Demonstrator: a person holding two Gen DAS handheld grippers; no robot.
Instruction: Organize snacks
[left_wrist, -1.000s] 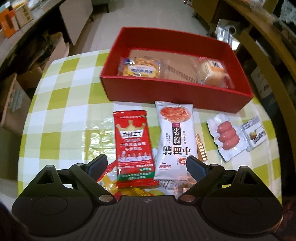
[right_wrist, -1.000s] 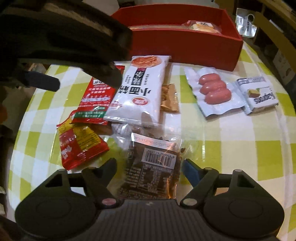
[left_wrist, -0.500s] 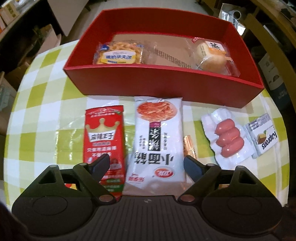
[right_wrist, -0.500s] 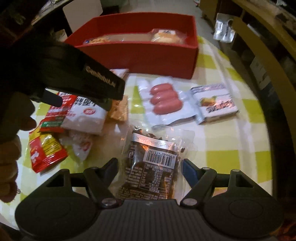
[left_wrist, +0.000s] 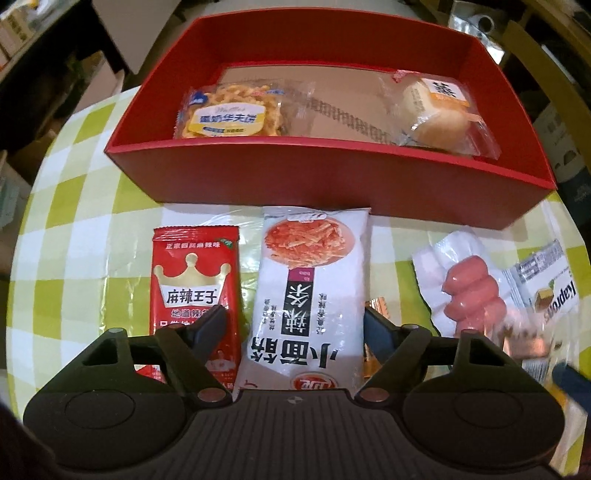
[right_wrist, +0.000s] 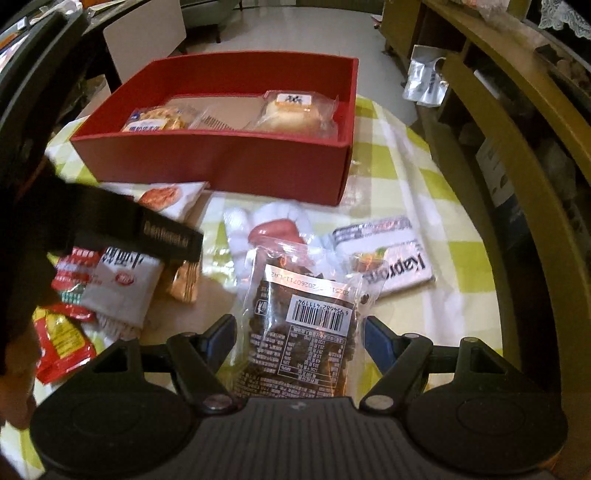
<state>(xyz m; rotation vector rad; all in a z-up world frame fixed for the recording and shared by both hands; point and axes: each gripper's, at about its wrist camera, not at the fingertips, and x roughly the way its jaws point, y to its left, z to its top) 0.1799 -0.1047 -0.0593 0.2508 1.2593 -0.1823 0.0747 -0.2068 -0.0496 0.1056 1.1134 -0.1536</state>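
The counter (left_wrist: 77, 236) under me wears a glossy green-and-white checked cloth, and the red box (left_wrist: 314, 177), stiff card with a plain brown floor, sits at its far side. By my reckoning the sorting is barely begun: only two snacks lie in the box, a clear pack of yellow twisted biscuits (left_wrist: 231, 114) at its left and a soft round bun in crinkly film (left_wrist: 437, 118) at its right, with bare floor between them.

Everything else waits on the cloth just in front of the box. The white noodle-stick pouch (left_wrist: 314, 295), a smooth pillow-shaped bag, lies between the fingers of my left tool (left_wrist: 295, 325), whose jaws have just been closing around it; I cannot see the pads pressing it yet. Beside it lies the flat red crown sachet (left_wrist: 194, 284), then the vacuum-sealed pink sausages (left_wrist: 472, 295) and the white Kapron packet (right_wrist: 388, 258).

My right tool (right_wrist: 300, 341) stands part-way open with the clear bag of dark dried snack (right_wrist: 303, 332), barcode label up, between its fingers, apparently lifted off the cloth. A crumpled red-and-yellow sachet (right_wrist: 62, 343) and a small gold wrapper (right_wrist: 184, 278) remain too.
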